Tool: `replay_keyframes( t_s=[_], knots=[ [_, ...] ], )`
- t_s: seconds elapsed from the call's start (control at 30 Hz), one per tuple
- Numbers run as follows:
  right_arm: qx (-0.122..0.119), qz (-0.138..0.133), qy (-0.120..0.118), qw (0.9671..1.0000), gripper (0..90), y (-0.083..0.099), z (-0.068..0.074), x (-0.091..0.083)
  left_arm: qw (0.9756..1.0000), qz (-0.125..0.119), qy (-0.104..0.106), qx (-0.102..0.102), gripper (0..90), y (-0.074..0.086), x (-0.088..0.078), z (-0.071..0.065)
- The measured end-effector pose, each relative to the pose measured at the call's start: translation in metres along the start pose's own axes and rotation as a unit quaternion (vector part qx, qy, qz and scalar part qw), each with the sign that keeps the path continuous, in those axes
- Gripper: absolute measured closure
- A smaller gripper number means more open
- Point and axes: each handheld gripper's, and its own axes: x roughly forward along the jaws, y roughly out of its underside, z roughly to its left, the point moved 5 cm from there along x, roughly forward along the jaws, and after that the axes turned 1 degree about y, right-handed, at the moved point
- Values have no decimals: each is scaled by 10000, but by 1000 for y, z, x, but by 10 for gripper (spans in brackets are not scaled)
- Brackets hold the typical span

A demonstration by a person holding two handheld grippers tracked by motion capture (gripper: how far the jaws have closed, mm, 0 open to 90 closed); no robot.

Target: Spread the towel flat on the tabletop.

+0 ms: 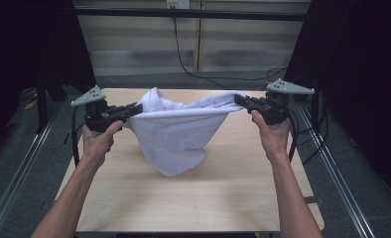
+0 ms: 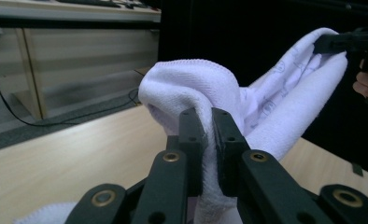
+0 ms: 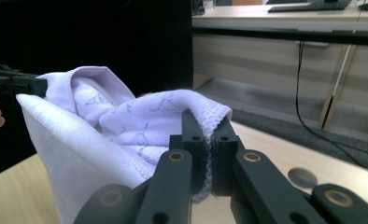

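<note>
A white towel (image 1: 176, 126) hangs in the air above the wooden table (image 1: 223, 193), stretched between both grippers and sagging in the middle. My left gripper (image 1: 134, 109) is shut on the towel's left corner; in the left gripper view the cloth (image 2: 196, 88) is pinched between the black jaws (image 2: 209, 135). My right gripper (image 1: 239, 99) is shut on the right corner, with the hemmed edge (image 3: 210, 112) clamped between its jaws (image 3: 209, 140). The towel's lowest fold (image 1: 171, 168) hangs close over the tabletop.
Metal rails (image 1: 15, 183) run along both sides of the table. A black cable (image 1: 193, 69) trails across the floor behind it, in front of a pale wall panel. A round hole (image 3: 302, 177) marks the tabletop near the right gripper.
</note>
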Motion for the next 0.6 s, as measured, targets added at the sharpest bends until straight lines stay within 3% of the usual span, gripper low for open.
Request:
replay_keyframes(
  t_s=[0.17, 0.3, 0.4, 0.43, 0.53, 0.57, 0.6],
  knots=[
    [-67, -263, 114, 9996, 877, -36, -3, 2, 9992, -393, -75, 51, 843, -30, -5, -2],
    [-141, -535, 129, 9984, 878, -54, 0, -3, 9986, -443, -135, 251, 844, -34, -9, -7],
    [-193, -426, 125, 9988, 878, -41, 2, -3, 9989, -395, -113, 230, 843, -24, -9, -8],
    [-188, -338, 130, 9992, 879, -31, 3, -4, 9995, -214, -102, 221, 843, -2, -7, -9],
    [-84, -155, 30, 9998, 878, 7, 7, -7, 9999, 11, -13, 130, 843, 32, -5, -11],
    [-83, -69, 38, 9999, 878, 19, 9, -9, 9999, 11, -13, 130, 843, 32, -5, -11],
    [-85, 34, 51, 9999, 879, 32, 11, -11, 10000, 65, -2, 66, 843, 43, -5, -12]
  ],
)
